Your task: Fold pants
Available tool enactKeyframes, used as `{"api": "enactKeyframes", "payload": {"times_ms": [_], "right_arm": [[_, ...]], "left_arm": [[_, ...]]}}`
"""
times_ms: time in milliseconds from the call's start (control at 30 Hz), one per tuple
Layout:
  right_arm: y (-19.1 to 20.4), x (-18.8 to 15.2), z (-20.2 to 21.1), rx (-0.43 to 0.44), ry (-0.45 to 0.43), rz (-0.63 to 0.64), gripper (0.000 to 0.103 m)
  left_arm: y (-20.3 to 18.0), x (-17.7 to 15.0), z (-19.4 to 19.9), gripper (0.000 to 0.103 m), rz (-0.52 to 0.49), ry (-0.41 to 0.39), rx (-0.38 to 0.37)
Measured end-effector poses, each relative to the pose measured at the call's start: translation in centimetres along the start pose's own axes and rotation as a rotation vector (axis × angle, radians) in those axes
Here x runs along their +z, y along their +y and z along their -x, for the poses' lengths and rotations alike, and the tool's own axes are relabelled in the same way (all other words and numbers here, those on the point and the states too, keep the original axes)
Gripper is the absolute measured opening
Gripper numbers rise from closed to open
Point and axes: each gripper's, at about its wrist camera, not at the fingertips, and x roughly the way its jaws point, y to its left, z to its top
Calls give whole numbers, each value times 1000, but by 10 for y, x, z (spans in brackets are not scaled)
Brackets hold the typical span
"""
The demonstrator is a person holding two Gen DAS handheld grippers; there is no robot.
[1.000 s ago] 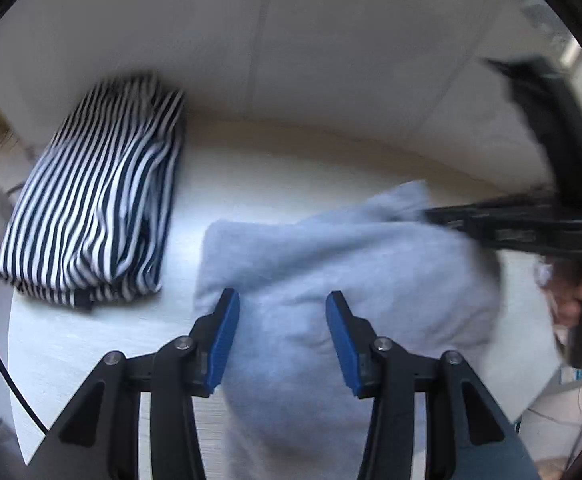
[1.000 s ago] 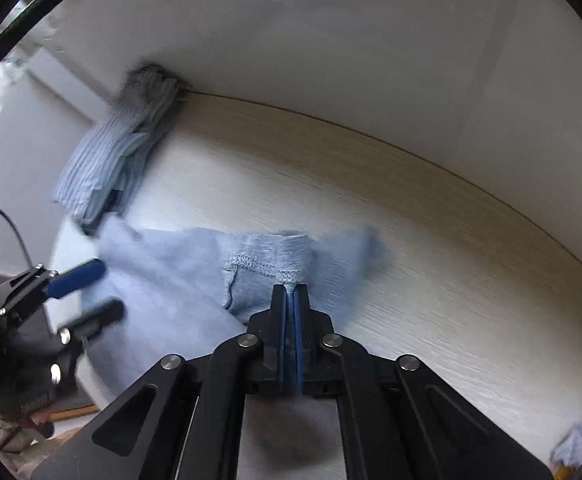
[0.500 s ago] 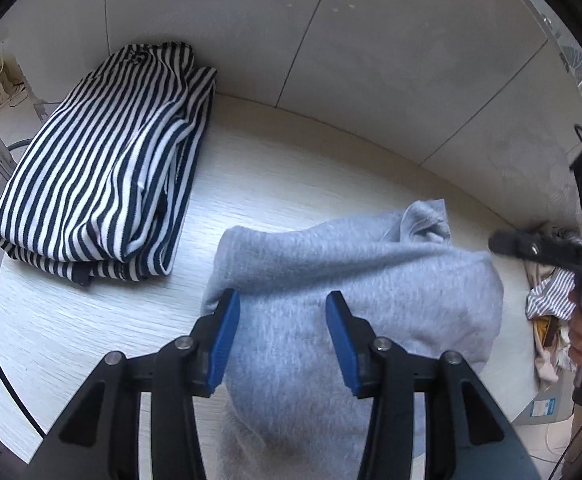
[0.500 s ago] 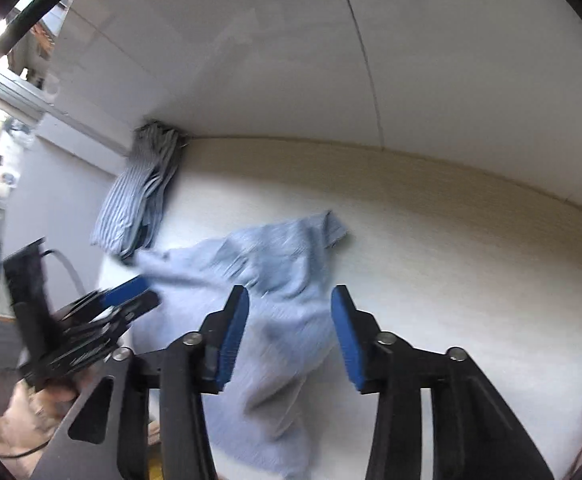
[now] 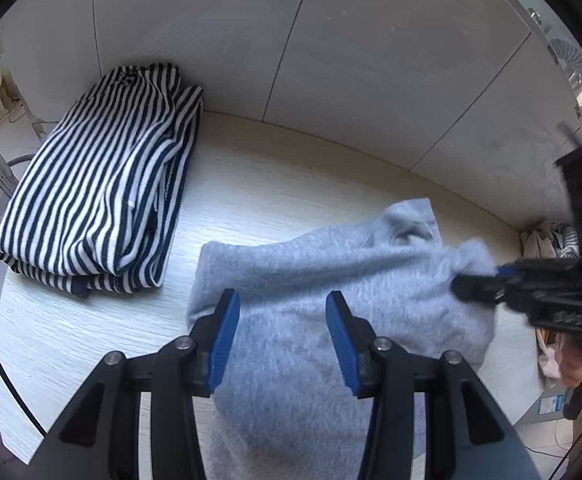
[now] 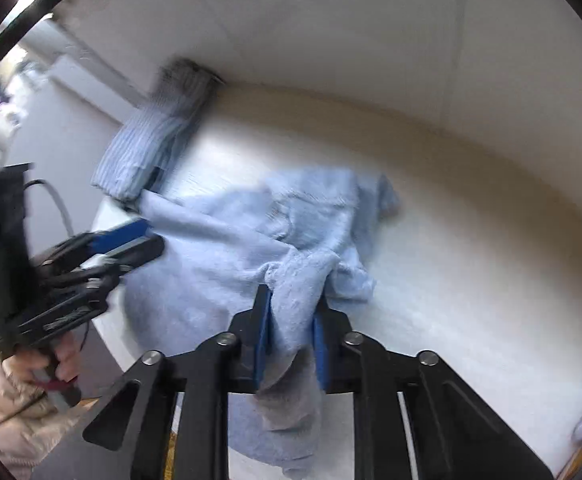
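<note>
Grey pants (image 5: 315,280), soft fleecy knit, lie bunched on the pale wood-grain surface (image 5: 251,184), filling centre to lower centre of the left wrist view; one rumpled end stands up at centre right near the wall, lower part runs off toward the bottom edge. In the right wrist view they read light blue-grey, heaped at frame centre with a twisted ridge of cloth rising toward the camera. Right tool (image 6: 291,320): jaws closing, that ridge of fabric between the blue pads and touching both, loose end hanging below them; tool points steeply down. In the left wrist view it enters from the right edge, blurred, tip at the pants' right border. Left tool (image 5: 281,344): released, jaws apart, hovering over the pants' left part, nothing pinched, pointing steeply down. Person's hand (image 6: 57,364) on its grip, lower left. Folded navy-and-white striped garment (image 5: 99,200) lies upper left, apart from the pants.
</note>
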Motion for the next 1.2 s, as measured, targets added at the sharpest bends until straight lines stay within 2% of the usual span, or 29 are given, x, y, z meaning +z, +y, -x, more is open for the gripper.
{"api": "enactKeyframes", "payload": {"times_ms": [100, 167, 200, 333, 433, 500, 600, 667, 733, 767, 800, 1033, 1200], "right_arm": [[7, 4, 26, 129, -135, 73, 17], [3, 10, 21, 156, -151, 73, 17], [-2, 13, 15, 156, -150, 71, 17], [-33, 20, -46, 30, -64, 2, 17], [-42, 16, -59, 59, -80, -45, 17], [-39, 14, -61, 41, -86, -34, 20], [-40, 11, -51, -13, -104, -79, 46], [-54, 4, -30, 9, -140, -143, 51], [-62, -4, -17, 33, -136, -183, 70], [-65, -9, -15, 48, -127, -200, 72], [-67, -12, -16, 64, -107, -209, 72], [-56, -33, -46, 63, -6, -191, 72], [-32, -34, -67, 113, 10, -167, 73]], "left_arm": [[-2, 0, 8, 47, -13, -39, 25], [-4, 1, 7, 47, -33, -46, 59], [-5, 1, 4, 47, -43, -42, 81], [-7, 0, -20, 47, -93, -16, 152], [-10, -2, -27, 48, -117, -27, 172], [-12, -1, -25, 48, -125, -20, 176], [-7, -1, -11, 48, -77, -5, 146], [1, -4, 3, 48, -22, -4, 103], [13, -7, 14, 57, 41, -4, 55], [19, -9, 18, 65, 63, 0, 43], [24, -13, 22, 67, 86, 10, 25], [33, -34, 14, 67, 164, 108, -46], [29, -33, -1, 67, 165, 125, -71]]}}
